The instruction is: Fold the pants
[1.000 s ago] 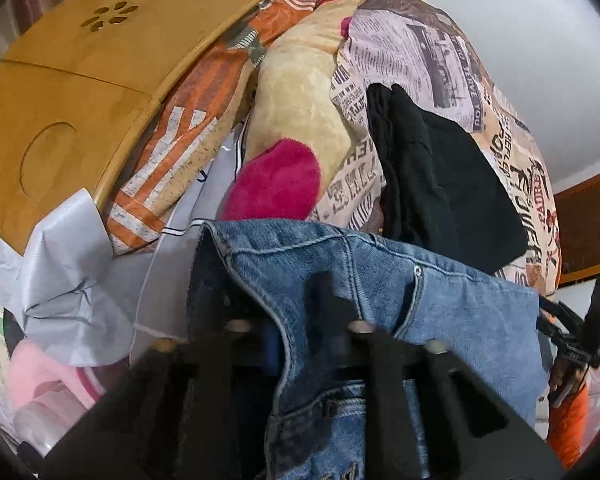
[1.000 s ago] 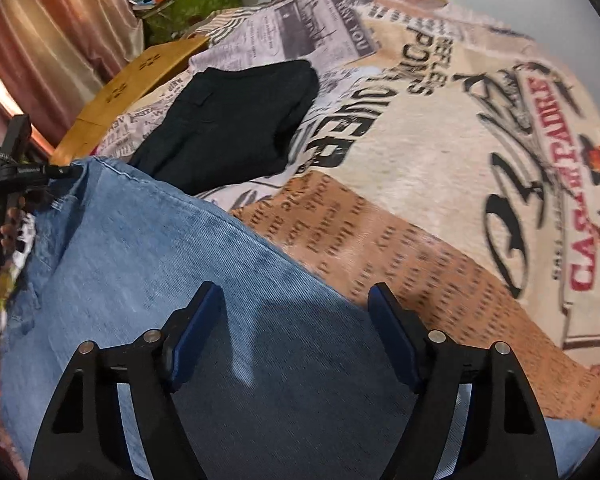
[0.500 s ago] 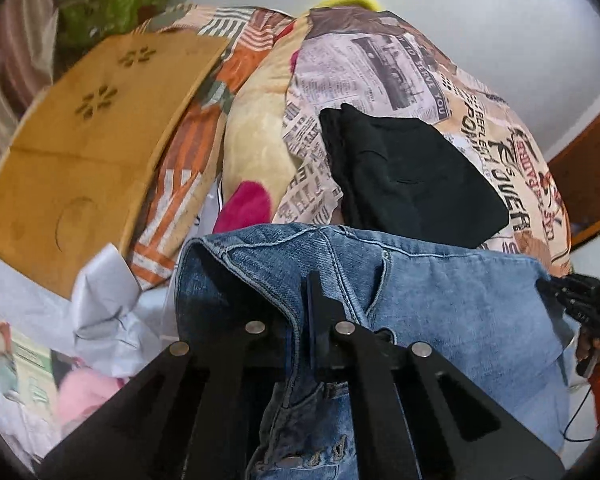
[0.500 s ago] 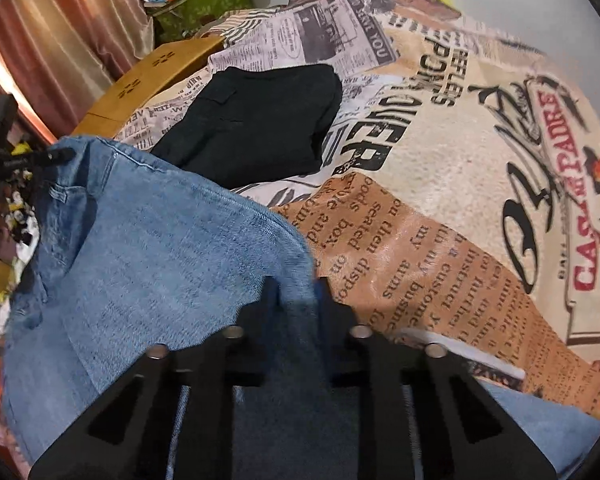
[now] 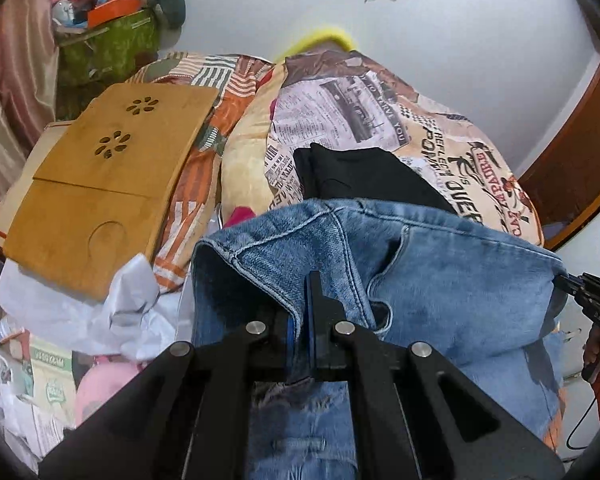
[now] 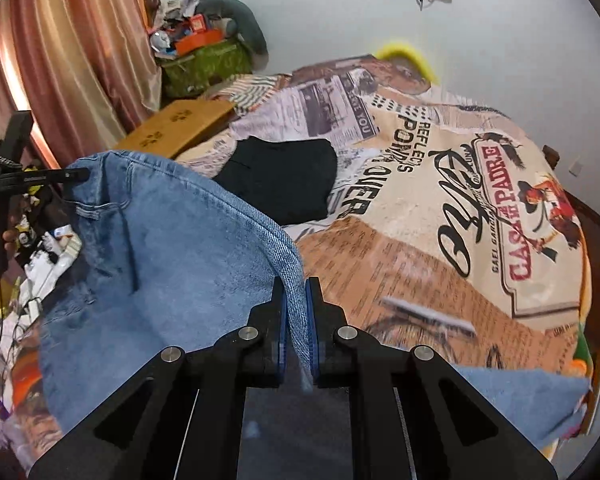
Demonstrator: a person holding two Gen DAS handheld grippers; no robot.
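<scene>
A pair of light blue jeans hangs lifted above the bed, stretched between both grippers. My left gripper is shut on the waistband near the fly, and the denim runs down between its blue pads. My right gripper is shut on the other side edge of the jeans. The left gripper shows at the far left of the right wrist view, pinching the waistband corner. The right gripper shows at the right edge of the left wrist view. The lower legs of the jeans are hidden below the grippers.
A folded black garment lies on the newspaper-print bedspread. A wooden lap tray rests on the bed's left side, with crumpled white paper and clutter beside it. A green box of things stands by the curtain.
My right gripper closed from wide open onto the jeans' edge. Both grippers rose, lifting the jeans off the bed, and more of the room came into view.
</scene>
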